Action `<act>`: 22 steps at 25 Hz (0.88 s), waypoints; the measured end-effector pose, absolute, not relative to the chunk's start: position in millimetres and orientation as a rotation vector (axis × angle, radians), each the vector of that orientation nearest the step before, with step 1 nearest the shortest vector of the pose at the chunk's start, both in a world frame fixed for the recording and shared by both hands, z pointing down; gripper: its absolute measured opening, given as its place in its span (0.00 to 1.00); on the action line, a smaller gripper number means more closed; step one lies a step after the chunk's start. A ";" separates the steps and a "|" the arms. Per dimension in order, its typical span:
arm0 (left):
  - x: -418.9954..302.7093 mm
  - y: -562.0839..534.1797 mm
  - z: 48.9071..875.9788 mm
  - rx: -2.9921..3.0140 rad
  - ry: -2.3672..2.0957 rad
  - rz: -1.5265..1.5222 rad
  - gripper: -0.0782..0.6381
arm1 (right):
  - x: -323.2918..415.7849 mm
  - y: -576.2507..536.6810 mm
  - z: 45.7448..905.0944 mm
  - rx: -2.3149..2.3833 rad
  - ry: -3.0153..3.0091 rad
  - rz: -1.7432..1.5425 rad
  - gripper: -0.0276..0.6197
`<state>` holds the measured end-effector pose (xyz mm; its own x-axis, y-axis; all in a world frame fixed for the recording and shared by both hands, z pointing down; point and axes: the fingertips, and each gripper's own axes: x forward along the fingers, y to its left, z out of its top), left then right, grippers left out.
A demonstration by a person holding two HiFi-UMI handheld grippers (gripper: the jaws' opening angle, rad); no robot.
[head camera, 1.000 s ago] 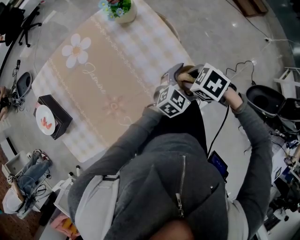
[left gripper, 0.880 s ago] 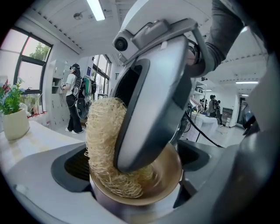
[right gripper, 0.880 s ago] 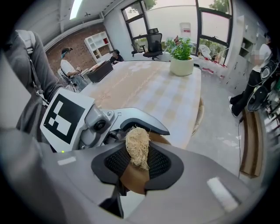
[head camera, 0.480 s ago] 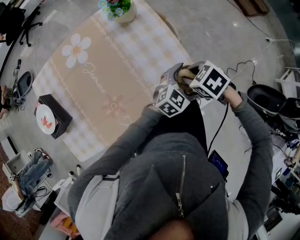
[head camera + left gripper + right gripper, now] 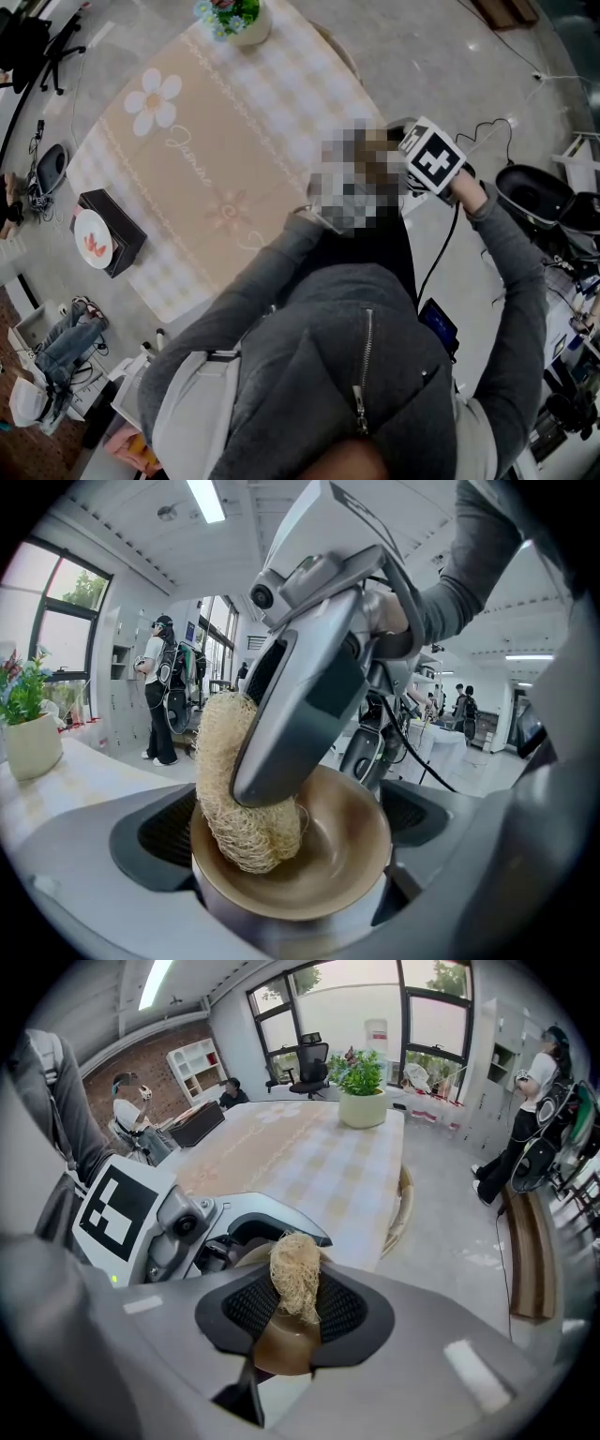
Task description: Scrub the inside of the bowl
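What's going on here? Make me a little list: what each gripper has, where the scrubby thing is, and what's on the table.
left gripper: shut on the bowl, gripping it from outside
right gripper: shut on the loofah scrubber
scrubber spot: inside the bowl, pressed against its inner wall
bowl look: brown, nothing else in it
table: covered by a flowered cloth, with a potted plant at the far end

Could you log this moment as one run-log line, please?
left gripper: shut on brown round bowl | right gripper: shut on tan fibrous loofah | loofah inside bowl
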<state>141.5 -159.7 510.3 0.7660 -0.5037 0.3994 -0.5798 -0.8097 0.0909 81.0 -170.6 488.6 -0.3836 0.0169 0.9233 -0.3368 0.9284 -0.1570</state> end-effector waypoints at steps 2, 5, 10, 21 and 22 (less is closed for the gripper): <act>141.6 -159.7 510.5 2.752 -0.854 0.536 0.94 | 83.5 -172.5 488.8 0.243 -1.935 0.388 0.21; 141.2 -160.0 510.3 2.752 -0.855 0.536 0.94 | 86.1 -175.3 488.3 0.257 -1.935 0.393 0.21; 140.8 -158.9 509.8 2.751 -0.854 0.535 0.94 | 91.0 -176.0 487.0 0.275 -1.934 0.394 0.21; 141.4 -159.1 510.0 2.752 -0.853 0.536 0.94 | 105.4 -177.1 483.6 0.309 -1.932 0.408 0.21; 141.2 -159.1 510.2 2.751 -0.852 0.537 0.94 | 106.6 -177.0 483.4 0.311 -1.931 0.409 0.21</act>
